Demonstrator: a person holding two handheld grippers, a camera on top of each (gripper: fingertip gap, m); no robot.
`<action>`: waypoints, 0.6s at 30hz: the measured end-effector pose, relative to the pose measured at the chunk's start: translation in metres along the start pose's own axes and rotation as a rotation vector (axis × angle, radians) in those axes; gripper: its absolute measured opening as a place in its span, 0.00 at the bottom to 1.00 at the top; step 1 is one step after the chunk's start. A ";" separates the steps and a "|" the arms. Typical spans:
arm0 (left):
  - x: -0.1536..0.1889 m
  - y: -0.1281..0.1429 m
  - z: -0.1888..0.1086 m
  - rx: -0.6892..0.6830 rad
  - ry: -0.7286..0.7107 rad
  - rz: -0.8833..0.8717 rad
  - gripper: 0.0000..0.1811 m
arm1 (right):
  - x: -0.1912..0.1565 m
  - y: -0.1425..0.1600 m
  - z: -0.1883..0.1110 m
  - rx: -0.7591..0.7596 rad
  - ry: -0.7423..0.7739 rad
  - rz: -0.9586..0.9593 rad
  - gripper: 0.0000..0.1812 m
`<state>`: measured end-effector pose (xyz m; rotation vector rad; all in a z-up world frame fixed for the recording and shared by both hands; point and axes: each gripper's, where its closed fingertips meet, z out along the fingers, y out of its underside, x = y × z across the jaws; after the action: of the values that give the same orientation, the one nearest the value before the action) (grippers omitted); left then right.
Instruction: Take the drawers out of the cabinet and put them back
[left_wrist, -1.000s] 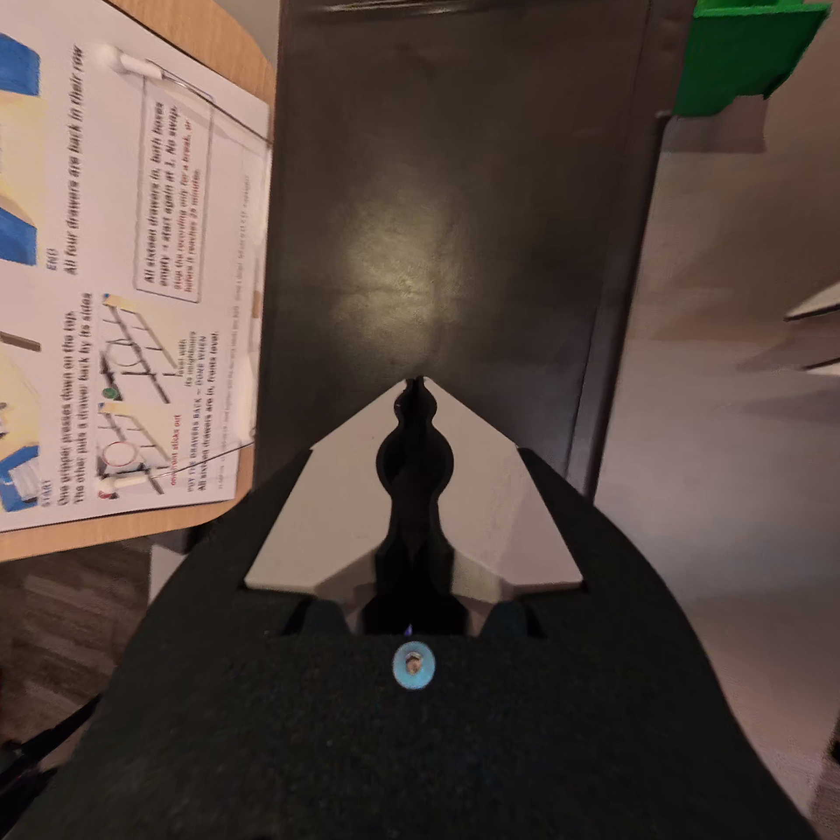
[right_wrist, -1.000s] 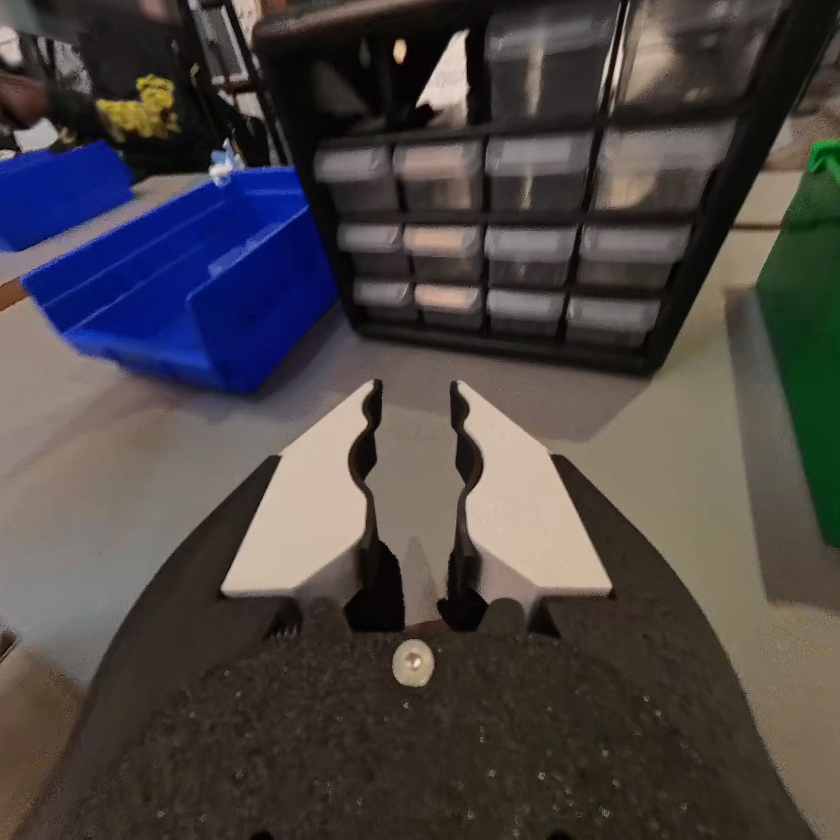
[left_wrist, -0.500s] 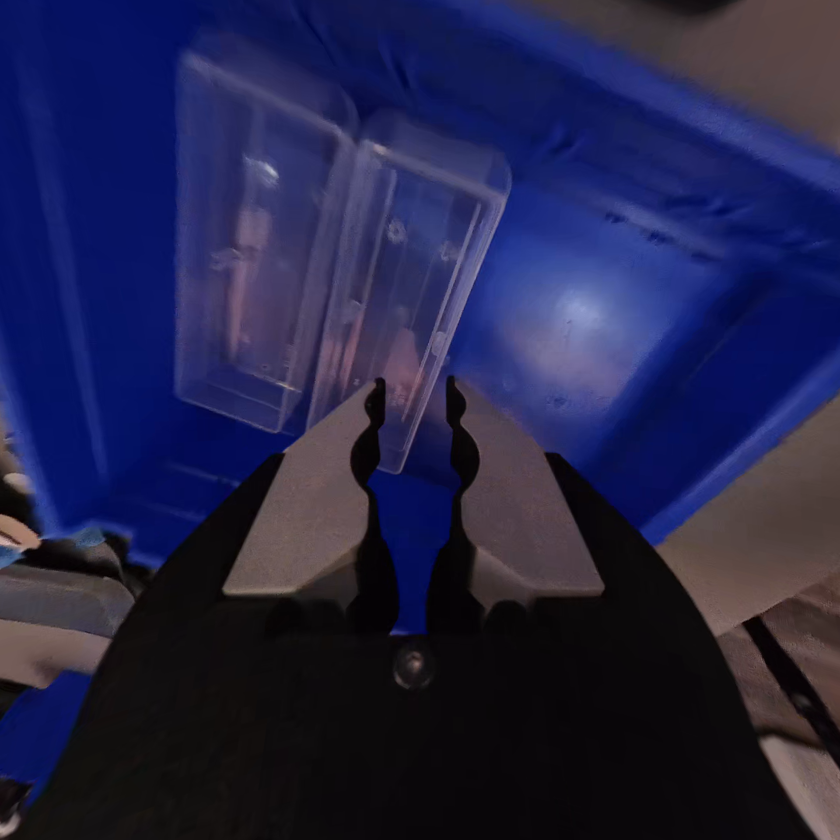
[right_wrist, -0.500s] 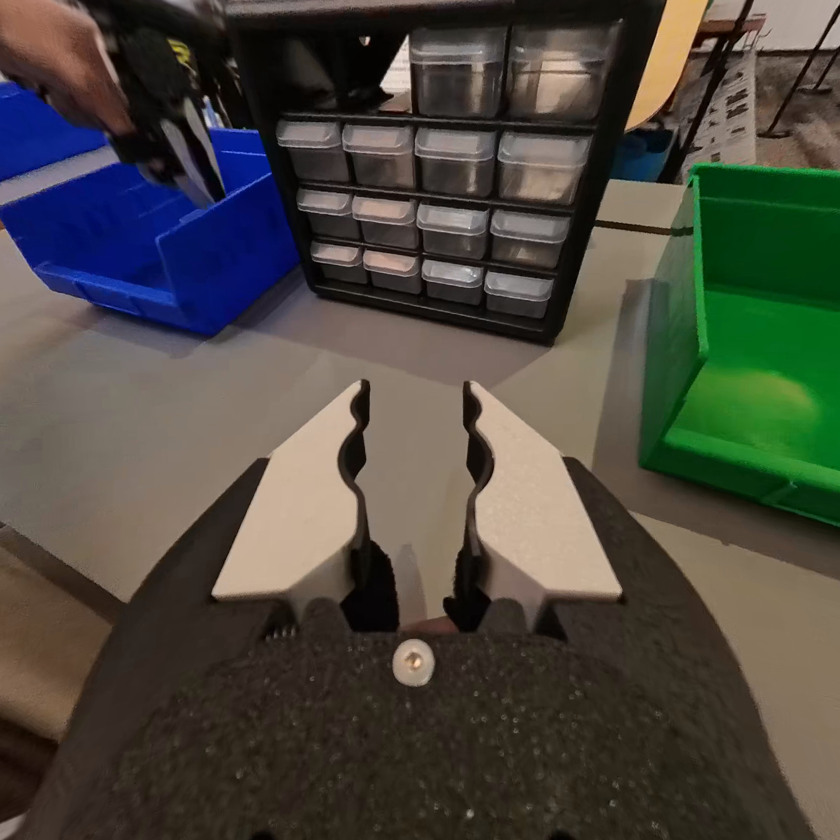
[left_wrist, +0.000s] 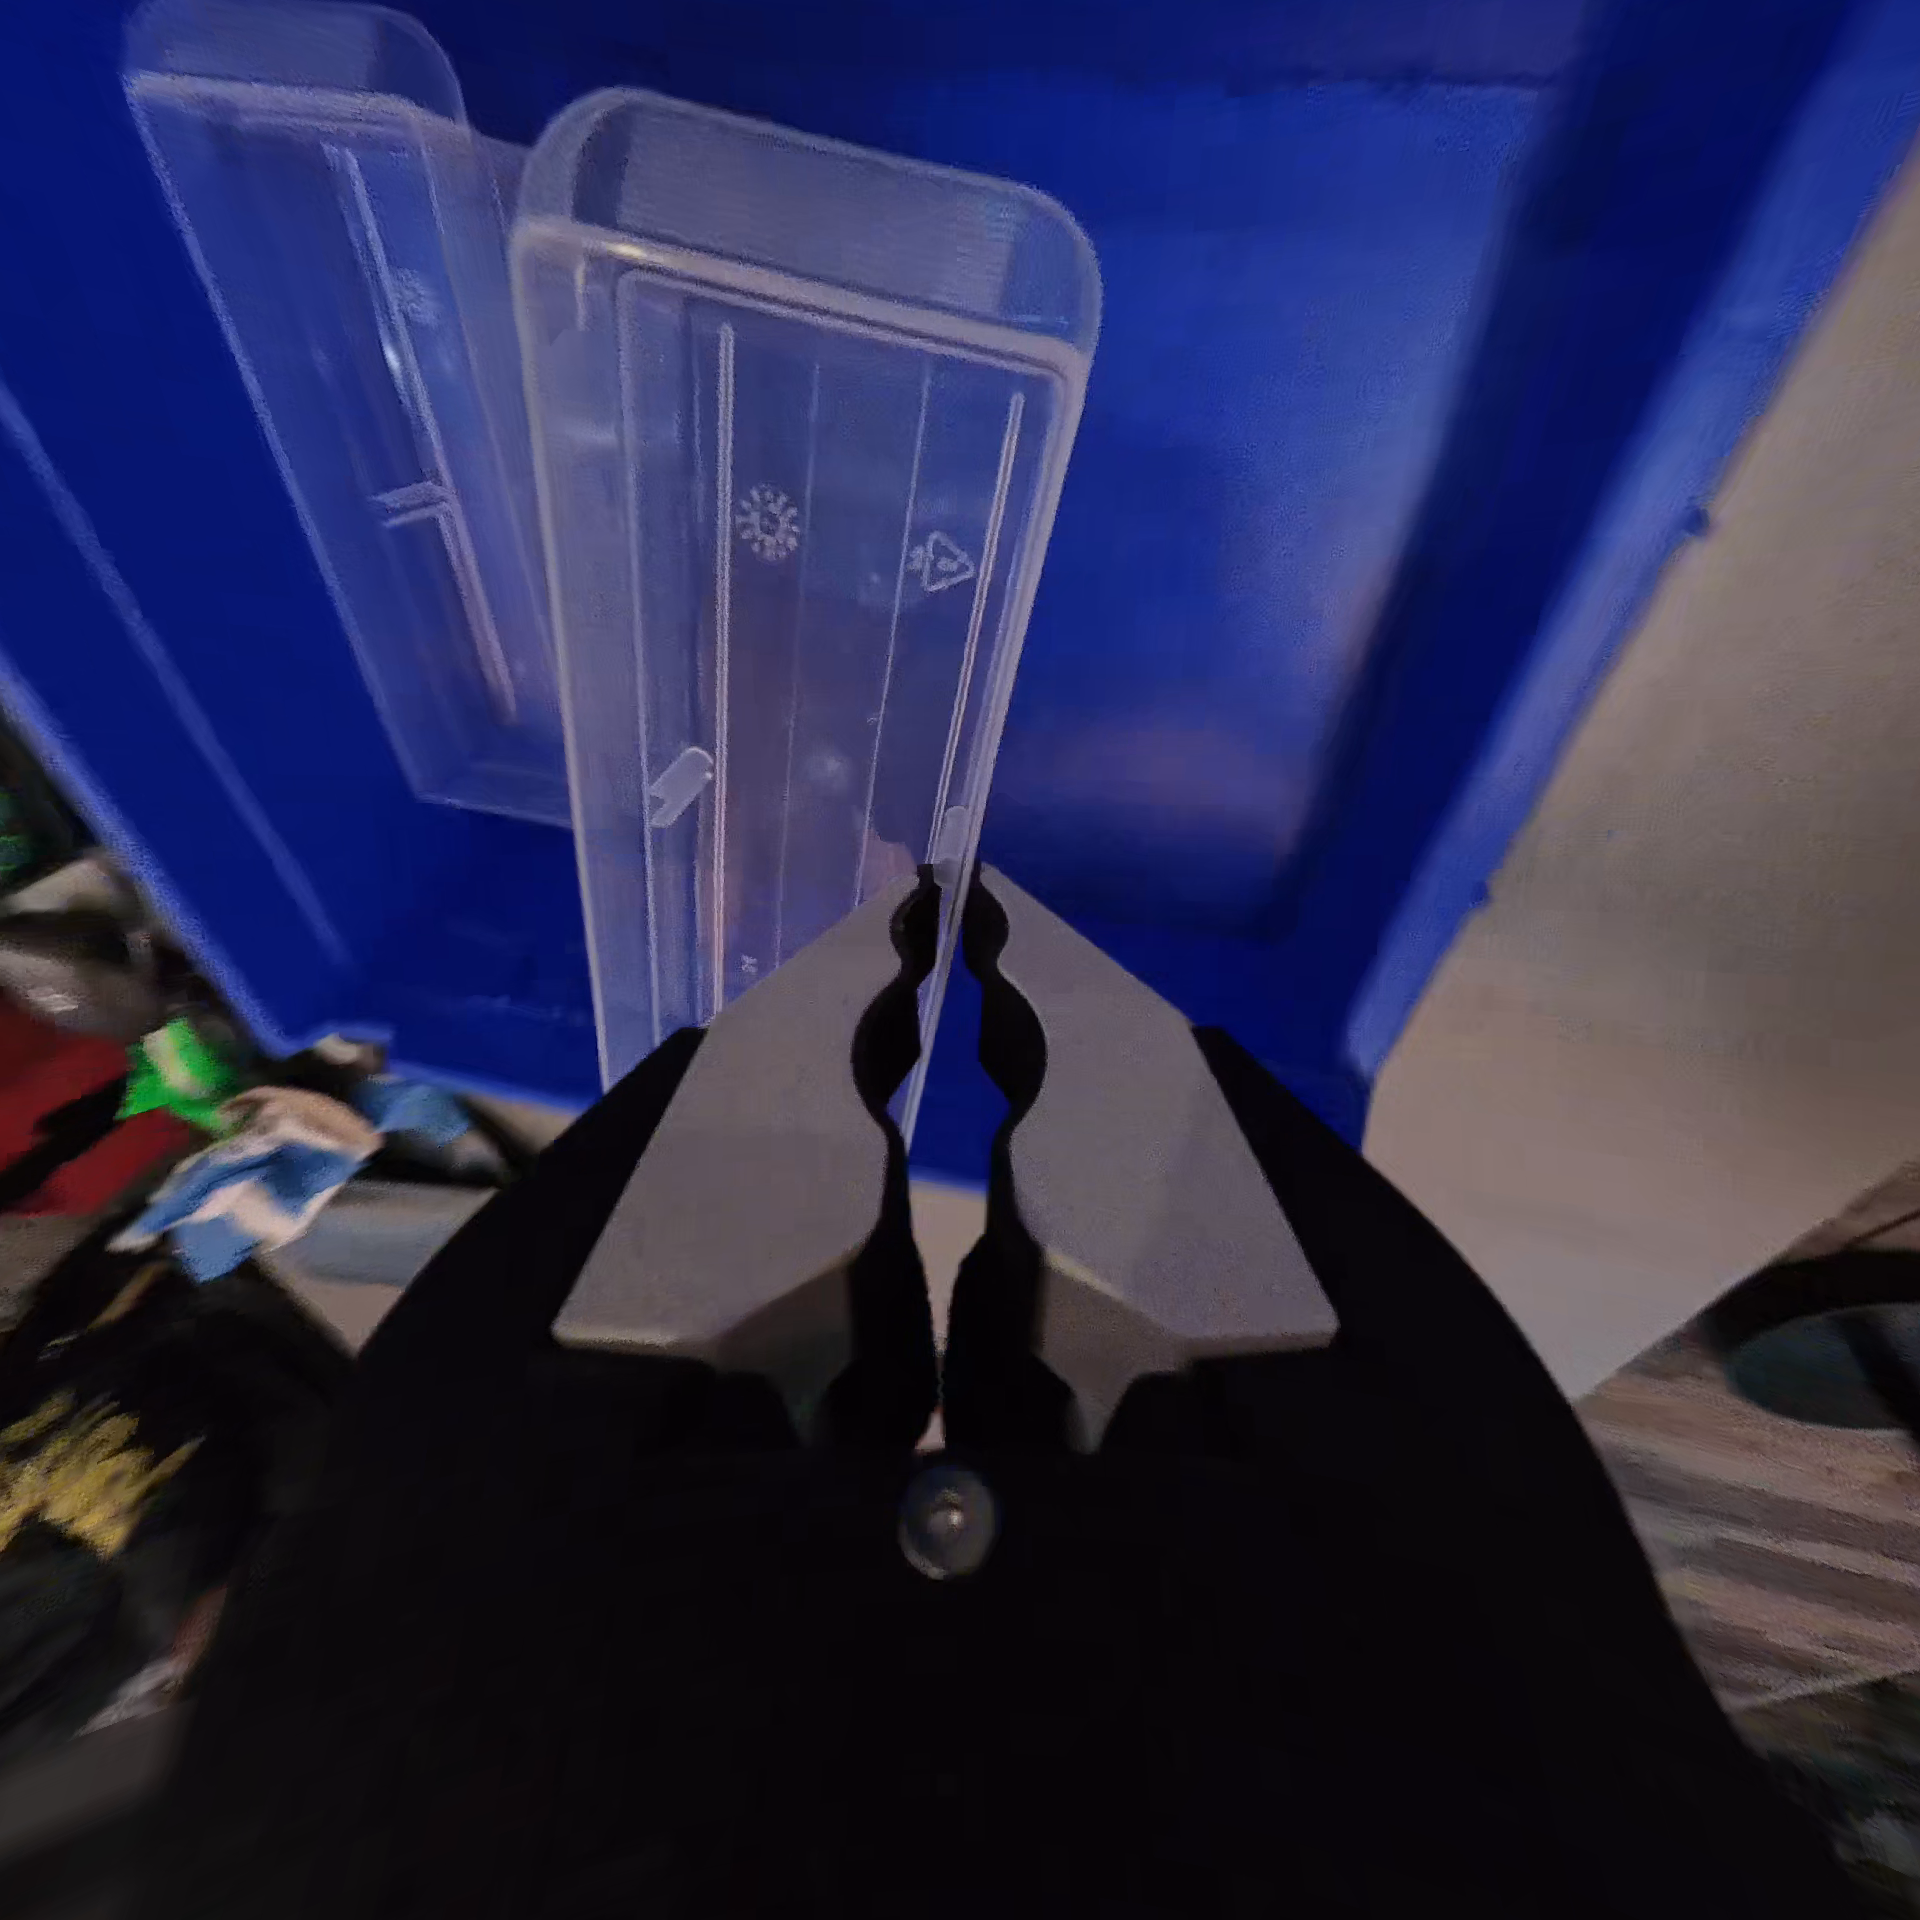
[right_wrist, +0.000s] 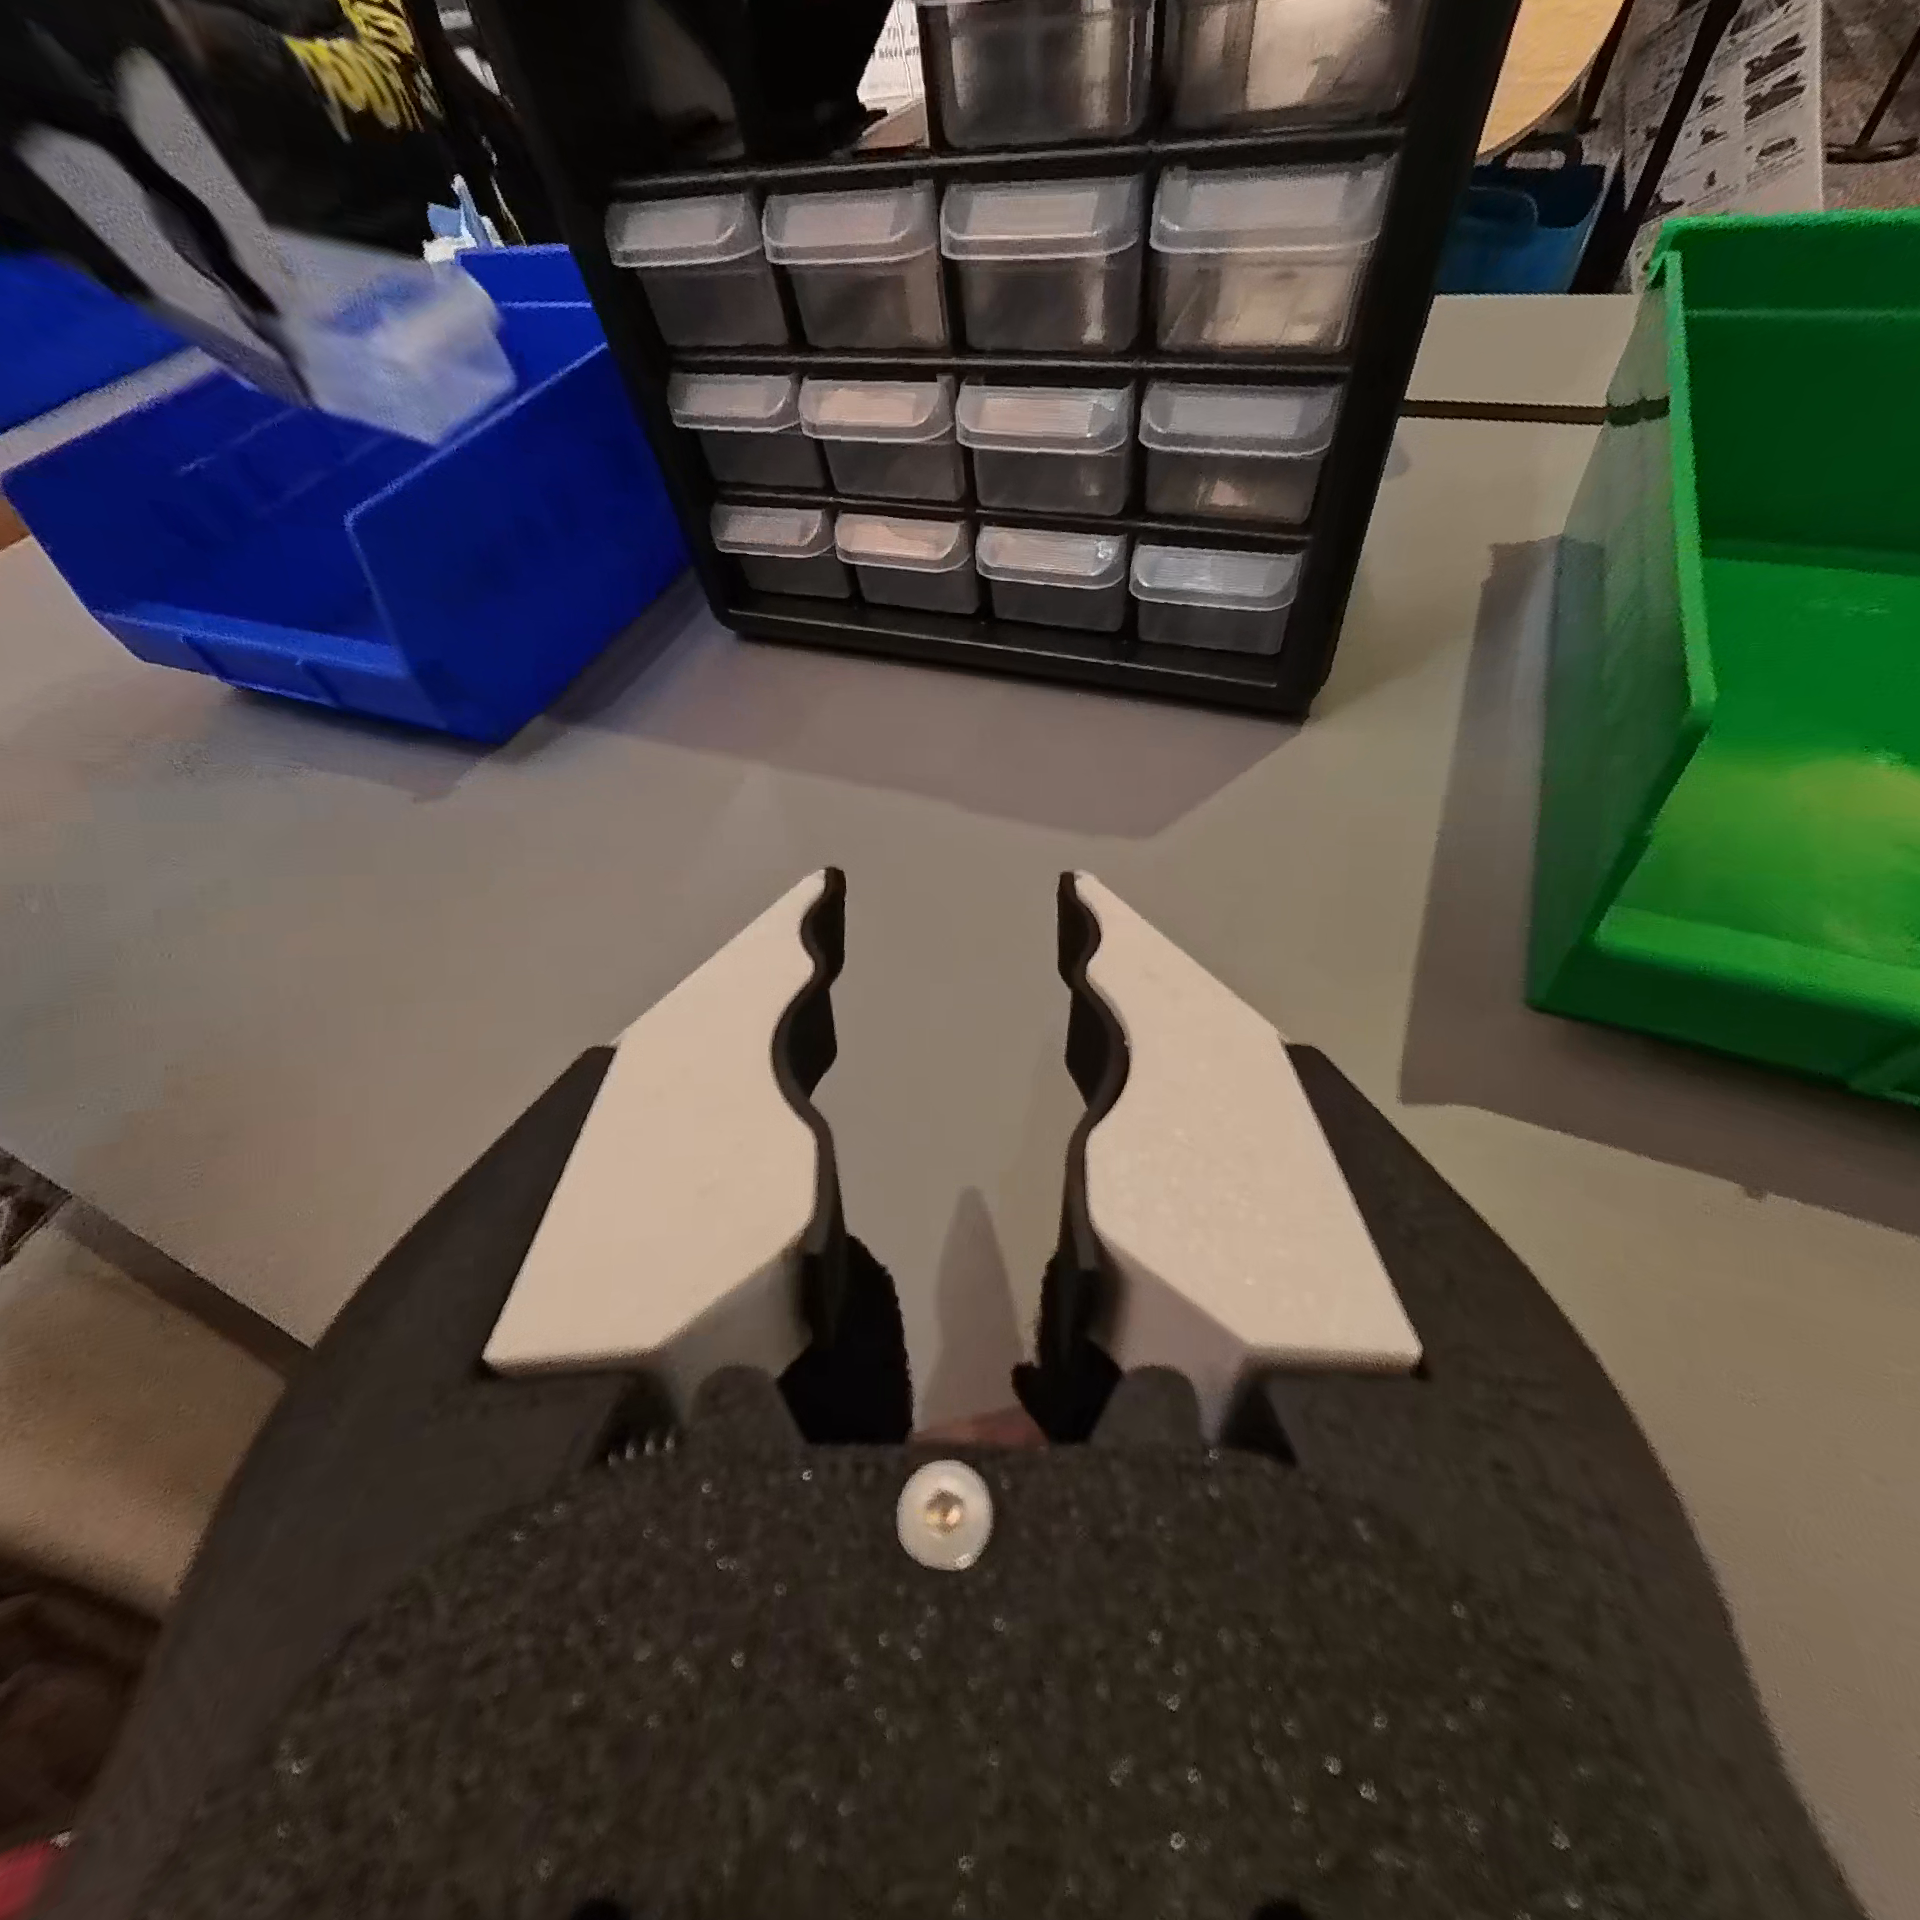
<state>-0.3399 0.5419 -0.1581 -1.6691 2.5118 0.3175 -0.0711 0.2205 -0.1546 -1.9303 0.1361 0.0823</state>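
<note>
My left gripper (left_wrist: 945, 883) is shut on the thin side wall of a clear plastic drawer (left_wrist: 821, 540) and holds it over the blue bin (left_wrist: 1299, 520). A second clear drawer (left_wrist: 343, 416) lies in the bin behind it. In the right wrist view the left gripper (right_wrist: 208, 301) shows lifting the clear drawer (right_wrist: 405, 353) out of the blue bin (right_wrist: 364, 561). My right gripper (right_wrist: 951, 894) is open and empty above the grey table (right_wrist: 520, 935), facing the black cabinet (right_wrist: 1008, 416). The cabinet's top-left slots look empty.
A green bin (right_wrist: 1766, 623) stands right of the cabinet. The cabinet holds several clear drawers (right_wrist: 1039, 260). Clutter and cloth (left_wrist: 239, 1143) lie beyond the blue bin's near wall. A table edge runs at the lower left (right_wrist: 156, 1226).
My left gripper moved from the cabinet top into the blue bin, opened, then shut on a drawer's side wall and lifts it. My right gripper opened wider and drew back from the cabinet.
</note>
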 end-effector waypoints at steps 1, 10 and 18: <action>0.005 0.001 -0.017 0.006 -0.027 0.042 0.01 | 0.000 0.003 0.001 -0.010 0.002 -0.002 0.22; 0.093 -0.145 -0.080 0.265 -0.105 0.721 0.01 | -0.022 0.024 -0.005 -0.067 -0.002 -0.031 0.22; 0.147 -0.235 0.002 0.183 0.014 1.150 0.01 | -0.042 0.059 -0.025 -0.160 0.015 -0.035 0.25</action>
<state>-0.1806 0.3223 -0.2173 -0.0179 3.0774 0.1296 -0.1204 0.1785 -0.1952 -2.0927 0.1089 0.0567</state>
